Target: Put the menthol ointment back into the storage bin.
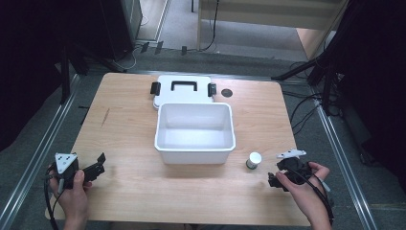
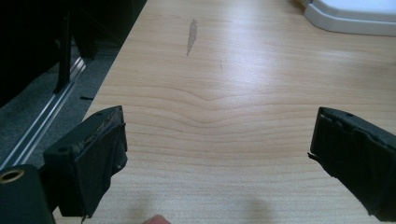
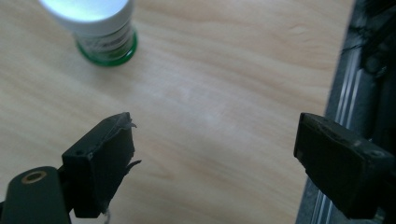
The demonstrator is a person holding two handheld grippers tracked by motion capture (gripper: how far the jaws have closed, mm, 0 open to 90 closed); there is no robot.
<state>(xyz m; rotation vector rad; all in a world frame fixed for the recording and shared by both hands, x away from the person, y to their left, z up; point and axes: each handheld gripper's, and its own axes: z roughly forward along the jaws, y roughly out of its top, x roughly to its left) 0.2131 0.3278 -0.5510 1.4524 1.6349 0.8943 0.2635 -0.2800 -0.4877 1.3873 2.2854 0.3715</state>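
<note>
Your left gripper sits at about 8 o'clock on the wooden table, near its front left corner, held in your left hand. In the left gripper view its jaws stand wide apart with nothing between them, only bare wood grain below (a grey smudge marks the boards farther ahead).

Your right gripper rests at about 4 o'clock, gripped by your right hand. The right gripper view shows its jaws spread wide and empty, one of them out over the table's edge.

Just beyond that gripper, near it but apart, a small white bottle with a green base stands upright on the table; it shows in the right gripper view at 11 o'clock.

At the table's centre sits an open white bin, empty inside. Behind it at 12 o'clock lies its white lid, flat, with a black handle and black latches, its near edge tucked behind the bin's rim.
</note>
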